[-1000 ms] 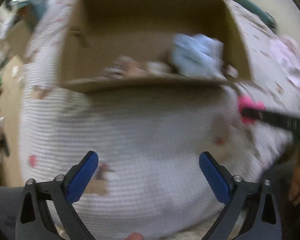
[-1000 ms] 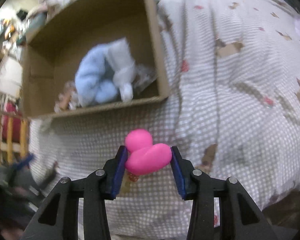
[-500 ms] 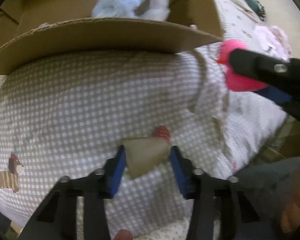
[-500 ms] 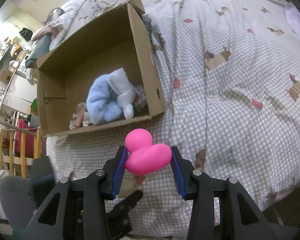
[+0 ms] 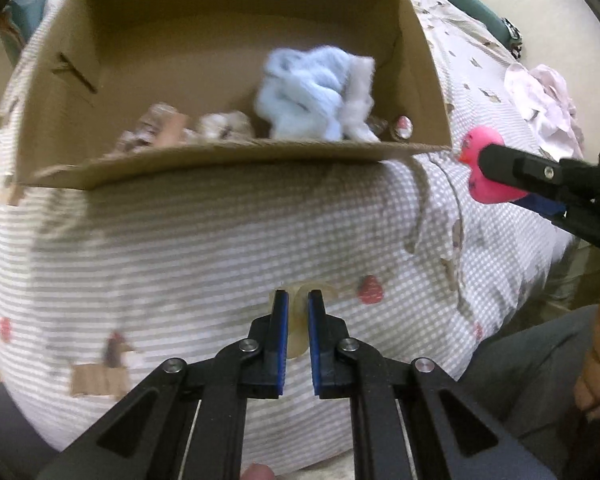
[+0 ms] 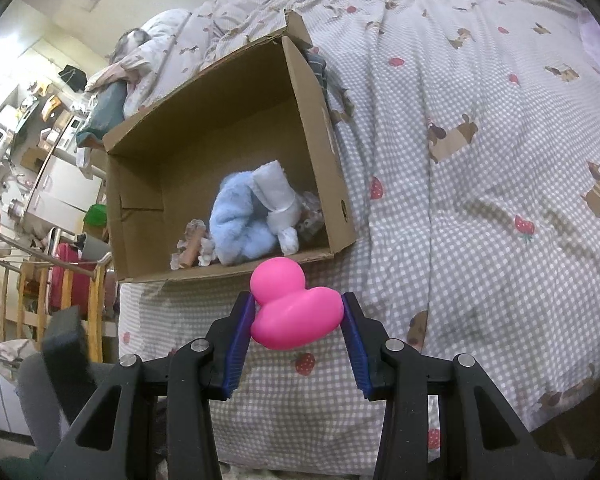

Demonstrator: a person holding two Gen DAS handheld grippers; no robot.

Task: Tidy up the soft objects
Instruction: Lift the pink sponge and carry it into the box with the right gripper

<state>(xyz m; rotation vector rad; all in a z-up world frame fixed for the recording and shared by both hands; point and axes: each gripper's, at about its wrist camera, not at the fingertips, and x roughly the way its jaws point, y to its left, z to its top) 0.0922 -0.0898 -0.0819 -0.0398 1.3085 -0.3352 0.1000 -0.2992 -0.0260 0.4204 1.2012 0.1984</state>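
A pink duck (image 6: 296, 312), clamped in the right gripper (image 6: 298, 322), hangs just short of the box (image 6: 316, 152) on the bed (image 6: 480, 160), not yet packed. A blue plush (image 6: 240, 220) lies inside. The left gripper (image 5: 296, 320) pinches something pale, nearly closed.

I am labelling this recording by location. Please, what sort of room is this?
Most likely a lived-in bedroom. A bed with a checked quilt printed with dogs and strawberries fills the view, bedding or clothes are heaped at its far end, and a cardboard box of soft toys sits on it. Cluttered shelves stand beside.
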